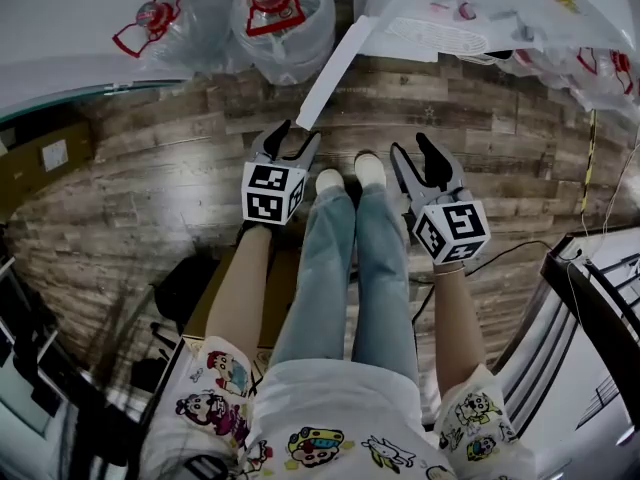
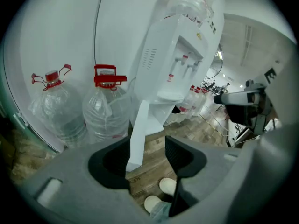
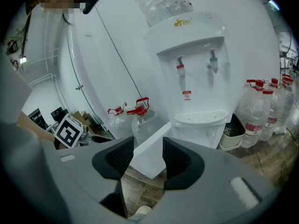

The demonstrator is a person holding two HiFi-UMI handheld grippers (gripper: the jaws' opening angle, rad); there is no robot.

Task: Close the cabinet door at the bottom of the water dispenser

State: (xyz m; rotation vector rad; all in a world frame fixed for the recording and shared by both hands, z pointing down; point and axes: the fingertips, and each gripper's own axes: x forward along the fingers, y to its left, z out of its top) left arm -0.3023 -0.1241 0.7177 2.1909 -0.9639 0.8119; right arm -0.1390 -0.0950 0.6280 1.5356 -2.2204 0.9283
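1. Legs (image 1: 345, 268) in jeans stand on the wooden floor (image 1: 180, 168) between both grippers.
2. Left gripper (image 1: 297, 136): jaws apart, nothing clamped. The free end of the open white cabinet door (image 1: 332, 68) lines up between its tips; neither pad presses on it.
3. Right gripper (image 1: 412, 146): jaws apart, empty, to the right of the door's end.
4. The door projects from the water dispenser (image 3: 196, 69) base at the floor's far edge.

Cartoon-print white shirt (image 1: 330, 408), pale jeans (image 1: 330, 268), white shoes (image 1: 370, 168); grey hand-held grippers (image 1: 298, 133) (image 1: 410, 145).
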